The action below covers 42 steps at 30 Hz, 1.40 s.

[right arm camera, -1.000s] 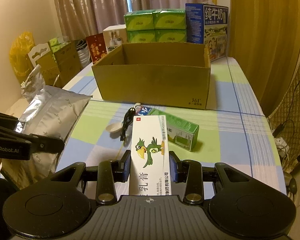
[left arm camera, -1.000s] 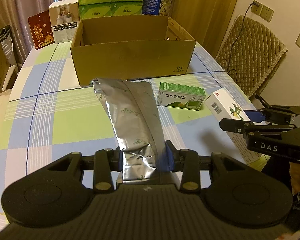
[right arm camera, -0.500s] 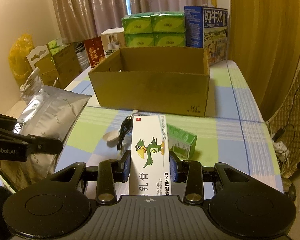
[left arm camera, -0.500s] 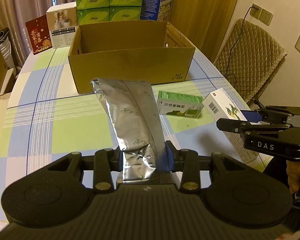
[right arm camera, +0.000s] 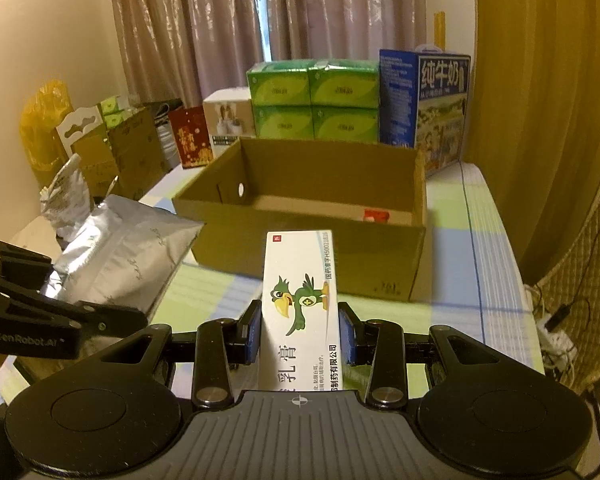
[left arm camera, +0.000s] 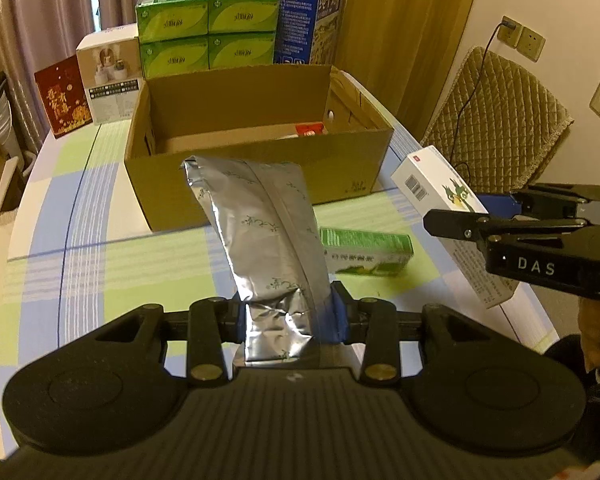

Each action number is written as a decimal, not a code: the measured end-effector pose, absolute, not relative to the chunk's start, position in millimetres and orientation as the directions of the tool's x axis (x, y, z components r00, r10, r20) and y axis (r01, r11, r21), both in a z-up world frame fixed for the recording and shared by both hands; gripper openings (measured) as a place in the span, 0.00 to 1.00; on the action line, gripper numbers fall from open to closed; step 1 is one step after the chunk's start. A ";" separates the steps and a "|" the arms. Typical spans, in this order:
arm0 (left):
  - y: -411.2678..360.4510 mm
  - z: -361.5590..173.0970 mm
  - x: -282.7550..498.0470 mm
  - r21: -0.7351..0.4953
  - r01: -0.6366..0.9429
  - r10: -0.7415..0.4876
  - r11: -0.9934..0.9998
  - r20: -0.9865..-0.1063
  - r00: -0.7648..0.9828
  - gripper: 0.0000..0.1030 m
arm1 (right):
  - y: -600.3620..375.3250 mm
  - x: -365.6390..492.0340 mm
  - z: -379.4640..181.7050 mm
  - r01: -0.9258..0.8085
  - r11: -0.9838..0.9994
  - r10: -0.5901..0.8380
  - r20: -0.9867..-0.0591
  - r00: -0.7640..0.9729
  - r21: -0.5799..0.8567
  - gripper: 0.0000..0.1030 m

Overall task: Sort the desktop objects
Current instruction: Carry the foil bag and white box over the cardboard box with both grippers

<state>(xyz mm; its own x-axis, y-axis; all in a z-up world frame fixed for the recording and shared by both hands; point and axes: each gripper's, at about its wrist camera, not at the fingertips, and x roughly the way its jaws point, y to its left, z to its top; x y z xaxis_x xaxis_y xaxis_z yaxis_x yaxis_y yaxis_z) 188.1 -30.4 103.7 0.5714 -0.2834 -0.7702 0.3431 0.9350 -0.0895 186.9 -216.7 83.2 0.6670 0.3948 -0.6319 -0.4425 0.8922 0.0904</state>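
My left gripper (left arm camera: 290, 316) is shut on a silver foil pouch (left arm camera: 266, 232) and holds it above the table, pointing at the open cardboard box (left arm camera: 256, 184). My right gripper (right arm camera: 300, 336) is shut on a white medicine box with a green parrot (right arm camera: 300, 300), also raised and facing the cardboard box (right arm camera: 312, 248). The pouch also shows in the right wrist view (right arm camera: 120, 256), and the white box in the left wrist view (left arm camera: 444, 200). A green medicine box (left arm camera: 366, 250) lies on the checked tablecloth. A small red item (left arm camera: 310, 130) lies inside the cardboard box.
Stacked green tissue boxes (left arm camera: 208, 34), a blue milk carton (left arm camera: 308, 16), a white box (left arm camera: 110, 76) and a red card box (left arm camera: 62, 100) stand behind the cardboard box. A quilted chair (left arm camera: 496, 120) stands right of the table. Bags and cartons (right arm camera: 112, 148) crowd the left.
Both grippers have risen and moved toward the cardboard box with their loads; the box's inside now shows. The green medicine box stays on the table.
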 end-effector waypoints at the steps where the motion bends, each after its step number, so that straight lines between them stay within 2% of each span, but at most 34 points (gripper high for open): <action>1: -30.9 104.4 191.3 -0.086 0.344 -0.282 0.935 -0.770 0.572 0.33 | -215.0 190.4 84.7 -0.446 0.891 0.397 -0.631 0.667 0.089 0.34; 16: -30.5 116.2 247.1 -0.081 0.367 -0.296 0.927 -0.760 0.578 0.33 | -208.7 248.1 97.5 -0.453 0.888 0.394 -0.634 0.666 0.077 0.34; 30: -23.1 130.4 338.2 -0.069 0.367 -0.291 0.928 -0.751 0.593 0.33 | -196.0 340.0 109.1 -0.430 0.898 0.385 -0.642 0.663 0.094 0.34; 42: -16.5 106.1 420.5 -0.089 0.329 -0.275 0.940 -0.770 0.576 0.33 | -184.3 407.0 87.3 -0.407 0.906 0.373 -0.664 0.648 0.112 0.34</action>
<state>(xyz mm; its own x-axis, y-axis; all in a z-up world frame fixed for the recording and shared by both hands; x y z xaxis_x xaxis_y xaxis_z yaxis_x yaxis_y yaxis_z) 420.5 -16.5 106.1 0.5759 -0.2750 -0.7699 0.3293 0.9400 -0.0894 407.0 -184.3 87.3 0.6481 0.3732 -0.6639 -0.4071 0.9065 0.1121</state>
